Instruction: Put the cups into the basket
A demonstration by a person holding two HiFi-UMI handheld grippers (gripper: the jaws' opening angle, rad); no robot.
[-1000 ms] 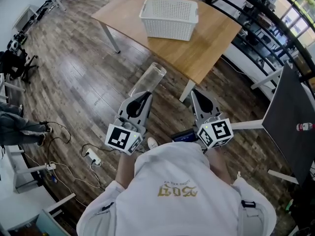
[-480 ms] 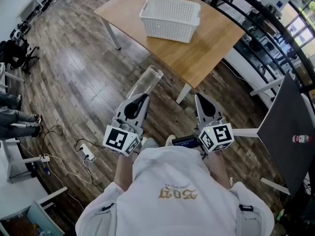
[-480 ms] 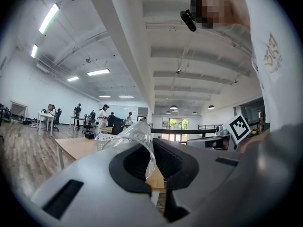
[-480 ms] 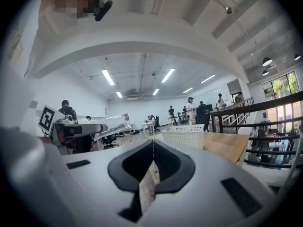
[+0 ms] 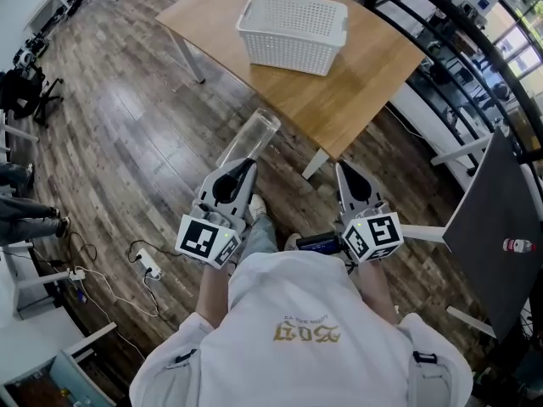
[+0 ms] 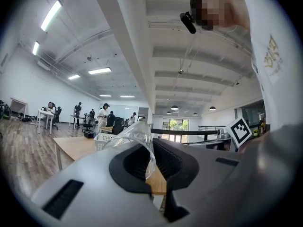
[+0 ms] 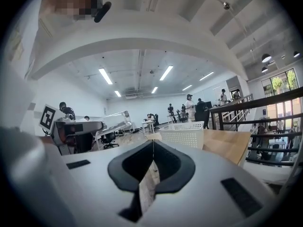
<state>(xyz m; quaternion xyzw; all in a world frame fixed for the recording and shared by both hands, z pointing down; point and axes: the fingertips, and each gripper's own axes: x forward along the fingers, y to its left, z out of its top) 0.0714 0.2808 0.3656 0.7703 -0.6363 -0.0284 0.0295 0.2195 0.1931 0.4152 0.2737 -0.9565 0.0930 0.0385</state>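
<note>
My left gripper [image 5: 243, 166] is shut on a clear plastic cup [image 5: 252, 136], which sticks out forward past the jaws, above the wooden floor. The left gripper view has the cup [image 6: 135, 138] pinched by its wall between the dark pads. With its jaws pressed together at the tips, my right gripper [image 5: 343, 169] is shut and holds nothing; that shows in its own view too [image 7: 152, 144]. A white lattice basket [image 5: 293, 30] stands on the wooden table [image 5: 365, 79] ahead, well beyond both grippers. The basket [image 7: 182, 137] looks empty.
The table's white legs [image 5: 317, 160] reach the floor just ahead of the grippers. A black railing [image 5: 475, 66] runs along the right behind the table. A dark board [image 5: 496, 219] stands at the right. Cables and a power strip [image 5: 153, 270] lie on the floor at the left.
The person has stepped towards the table, and a leg now shows between the grippers. The left gripper still holds the cup, and the right stays shut.
</note>
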